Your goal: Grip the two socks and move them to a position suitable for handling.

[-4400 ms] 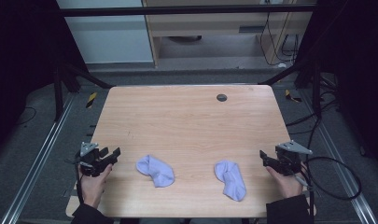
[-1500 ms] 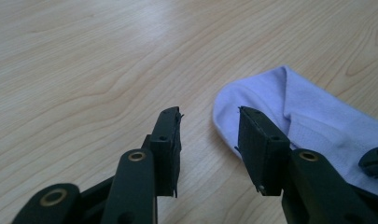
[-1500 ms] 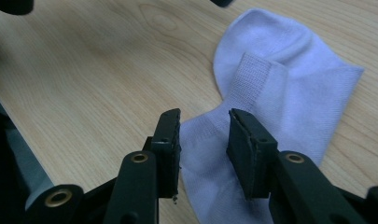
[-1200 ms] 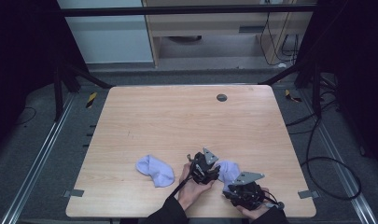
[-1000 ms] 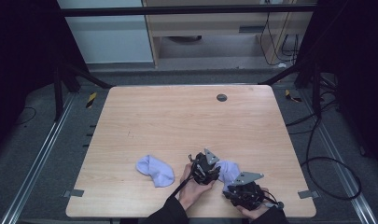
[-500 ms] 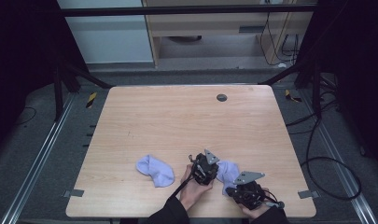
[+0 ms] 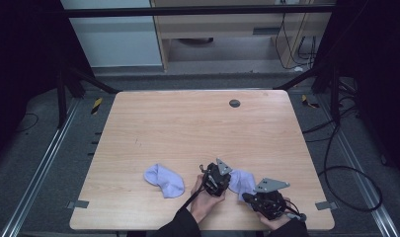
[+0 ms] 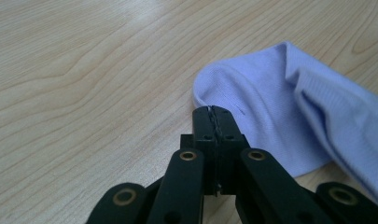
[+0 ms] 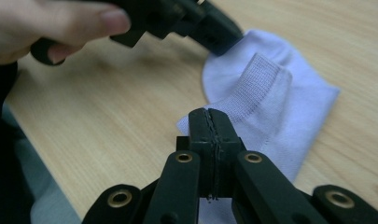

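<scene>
Two lavender socks lie on the wooden table (image 7: 187, 128). The left sock (image 7: 163, 178) lies alone. Both grippers meet at the right sock (image 7: 241, 180). My left gripper (image 7: 227, 182) comes from the sock's left side. In the left gripper view it (image 8: 213, 109) is shut, with its tips on the sock's (image 8: 270, 121) rounded edge. My right gripper (image 7: 248, 196) is at the sock's near edge. In the right gripper view it (image 9: 208, 112) is shut on the sock's (image 9: 280, 107) hem beside the ribbed cuff. There the left gripper (image 9: 219, 37) pinches the far edge.
A small dark round insert (image 7: 234, 103) sits in the tabletop near the far edge. The table's front edge runs just below both hands. A hand (image 9: 46, 28) holding the left gripper fills the upper left of the right gripper view.
Since 4.4 s ago both grippers came in from the table's sides to the right sock. Over the last second they have barely shifted; the right gripper edged slightly toward the sock.
</scene>
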### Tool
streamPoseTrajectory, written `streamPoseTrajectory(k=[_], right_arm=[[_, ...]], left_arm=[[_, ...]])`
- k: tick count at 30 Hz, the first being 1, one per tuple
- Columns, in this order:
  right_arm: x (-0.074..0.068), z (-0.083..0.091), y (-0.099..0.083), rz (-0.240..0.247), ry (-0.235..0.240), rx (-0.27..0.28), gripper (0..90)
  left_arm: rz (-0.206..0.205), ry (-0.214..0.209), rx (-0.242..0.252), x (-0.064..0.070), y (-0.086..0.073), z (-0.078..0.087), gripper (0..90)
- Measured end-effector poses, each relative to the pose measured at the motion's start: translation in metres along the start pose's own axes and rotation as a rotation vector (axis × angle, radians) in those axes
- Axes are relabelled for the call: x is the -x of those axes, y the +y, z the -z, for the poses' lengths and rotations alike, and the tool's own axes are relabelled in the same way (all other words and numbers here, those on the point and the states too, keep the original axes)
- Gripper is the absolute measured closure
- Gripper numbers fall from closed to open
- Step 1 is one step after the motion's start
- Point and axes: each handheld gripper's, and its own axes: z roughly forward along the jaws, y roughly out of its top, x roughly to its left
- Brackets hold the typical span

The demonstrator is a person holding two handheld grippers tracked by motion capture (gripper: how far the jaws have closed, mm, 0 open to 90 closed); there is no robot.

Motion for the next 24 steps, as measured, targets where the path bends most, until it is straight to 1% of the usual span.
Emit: streamPoseTrajectory(k=[1,2,3,4,5,6,7,8,10,11,13,14,15,16,17,18,19,20,21,24], right_arm=[[0.001,0.002,0.000,-0.006,-0.010,0.011,89.8],[0.003,0.005,0.000,-0.022,-0.035,0.042,89.8],[0.003,0.005,0.000,-0.022,-0.035,0.042,89.8],[0.004,0.007,0.000,-0.029,-0.048,0.053,89.7],[0.006,0.009,0.000,-0.042,-0.069,0.070,89.8],[0.010,0.013,0.000,-0.067,-0.099,0.095,89.7],[0.011,0.014,-0.001,-0.075,-0.111,0.105,89.7],[0.011,0.014,-0.001,-0.075,-0.111,0.105,89.7],[0.016,0.018,-0.002,-0.091,-0.150,0.121,89.7],[0.019,0.020,-0.003,-0.107,-0.169,0.129,89.7],[0.023,0.023,-0.004,-0.129,-0.194,0.133,89.7],[0.026,0.024,-0.006,-0.146,-0.228,0.128,89.6],[0.028,0.025,-0.006,-0.157,-0.240,0.121,89.5],[0.028,0.025,-0.006,-0.157,-0.240,0.121,89.5],[0.031,0.027,-0.008,-0.183,-0.272,0.109,89.4],[0.032,0.028,-0.008,-0.187,-0.276,0.102,89.4],[0.033,0.029,-0.009,-0.201,-0.293,0.095,89.4],[0.033,0.029,-0.009,-0.201,-0.293,0.095,89.4],[0.035,0.029,-0.010,-0.209,-0.315,0.085,89.3],[0.038,0.029,-0.011,-0.224,-0.334,0.076,89.2]], left_arm=[[0.000,0.000,0.001,0.000,0.000,0.000,89.1],[-0.001,-0.001,0.004,0.000,0.000,0.001,89.1],[-0.001,-0.001,0.004,0.000,0.000,0.001,89.1],[0.000,-0.002,0.007,0.001,0.000,0.001,89.1],[-0.002,-0.004,0.006,0.001,0.000,0.002,89.1],[-0.003,-0.001,0.007,0.001,0.000,0.003,89.1],[-0.005,0.001,0.010,0.001,0.000,0.003,89.1],[-0.005,0.001,0.010,0.001,0.000,0.003,89.1],[-0.012,0.003,0.008,0.001,0.000,0.004,89.1],[-0.010,0.004,0.007,0.001,0.000,0.004,89.1],[-0.011,0.005,0.006,0.001,-0.001,0.005,89.1],[-0.010,0.006,0.005,0.000,-0.001,0.005,89.1],[-0.011,0.006,0.003,0.000,-0.001,0.005,89.1],[-0.011,0.006,0.003,0.000,-0.001,0.005,89.1],[-0.010,0.006,0.004,0.000,-0.001,0.005,89.1],[-0.008,0.006,0.005,0.000,-0.001,0.005,89.1],[-0.009,0.007,0.004,0.000,-0.001,0.006,89.1],[-0.009,0.008,0.004,0.000,-0.001,0.006,89.1],[-0.009,0.008,0.004,0.000,-0.001,0.006,89.1],[-0.009,0.005,0.005,0.000,-0.001,0.007,89.1]])
